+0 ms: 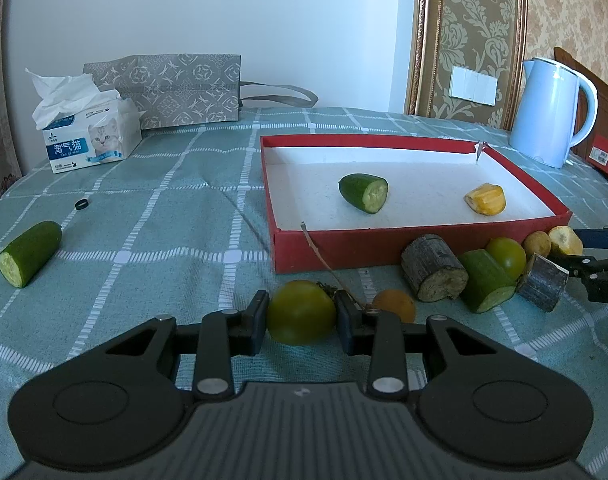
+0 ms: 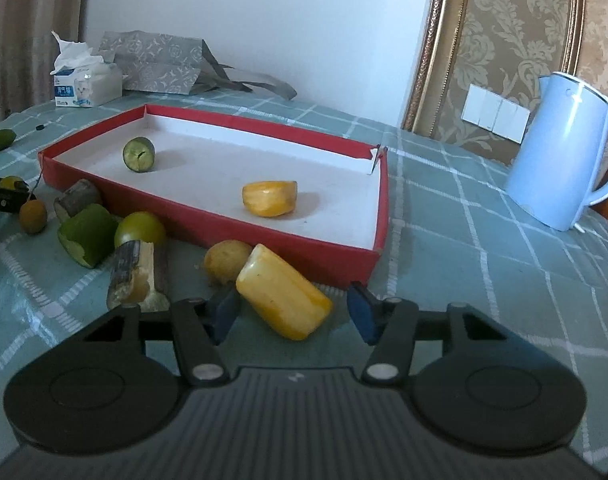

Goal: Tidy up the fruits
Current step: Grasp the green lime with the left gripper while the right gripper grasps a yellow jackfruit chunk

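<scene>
The yellow fruit chunk (image 2: 284,298) lies on the tabletop (image 2: 484,280) just near of the red tray (image 2: 208,216), between the right gripper (image 2: 292,310) jaws, which stand spread with a gap on the right side; it looks light, firm and waxy-slick, best pinched across its long flat sides. The left gripper (image 1: 302,320) pinches a green tomato (image 1: 300,312), round, smooth and likely to bruise. Only the left view shows that grip clearly; only the right view shows the gap beside the yellow chunk.

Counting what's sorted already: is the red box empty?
No, the red box already holds a cucumber piece and a yellow fruit piece.
</scene>
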Motion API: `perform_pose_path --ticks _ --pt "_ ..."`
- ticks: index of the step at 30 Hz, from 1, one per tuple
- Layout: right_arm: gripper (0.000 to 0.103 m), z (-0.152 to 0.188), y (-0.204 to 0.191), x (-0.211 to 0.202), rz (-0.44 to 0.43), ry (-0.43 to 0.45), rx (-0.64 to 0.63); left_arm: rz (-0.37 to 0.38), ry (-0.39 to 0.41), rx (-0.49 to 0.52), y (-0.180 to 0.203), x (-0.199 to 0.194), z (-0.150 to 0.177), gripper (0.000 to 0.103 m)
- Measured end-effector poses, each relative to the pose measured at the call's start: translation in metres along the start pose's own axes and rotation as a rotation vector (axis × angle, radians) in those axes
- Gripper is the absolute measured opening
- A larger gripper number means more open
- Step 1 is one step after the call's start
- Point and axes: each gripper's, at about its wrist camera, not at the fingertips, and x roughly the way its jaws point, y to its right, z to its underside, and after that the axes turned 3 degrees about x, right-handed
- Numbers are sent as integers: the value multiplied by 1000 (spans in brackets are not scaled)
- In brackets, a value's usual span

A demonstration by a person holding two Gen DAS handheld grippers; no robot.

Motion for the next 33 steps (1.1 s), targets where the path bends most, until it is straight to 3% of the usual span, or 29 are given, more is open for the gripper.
perform_pose_path --ticks 2,11,22,33 --pt "43 1 -1 -1 -18 1 0 0 0 0 0 0 0 34" --pt "43 4 -2 -7 -4 5 27 0 0 0 0 0 0 34" --pt "43 12 4 -24 -52 22 156 -1 1 0 1 0 0 34" --pt "43 15 13 -30 -72 41 234 -48 1 -37 -3 -6 2 34"
